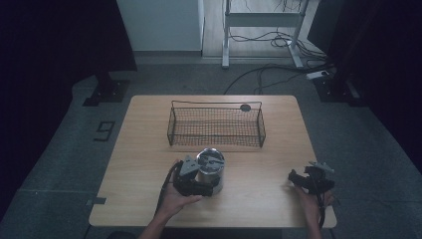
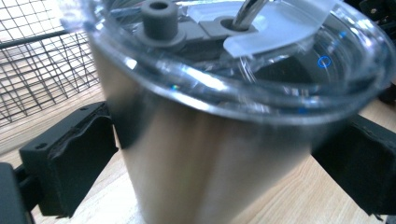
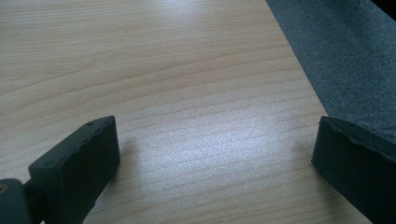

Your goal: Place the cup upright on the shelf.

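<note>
Near the table's front edge, the left tool (image 1: 202,185) (jaws spread) flanks the steel tumbler (image 1: 211,169); right tool (image 1: 294,177) rests spread.

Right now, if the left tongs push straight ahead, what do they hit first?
The shiny steel tumbler with a clear plastic lid, already between the left tongs. Behind it stands the black wire mesh basket, apparently with a gap between.

The left gripper (image 1: 195,180) is a black block topped by a grey three-cornered plate, with a black cable looping off at seven o'clock along the bare forearm. The right gripper (image 1: 307,180) is likewise black, its grey plate at one o'clock. Up close, each pair of jaws is matt black and blocky, with wavy pad edges and small screw holes on top.
</note>
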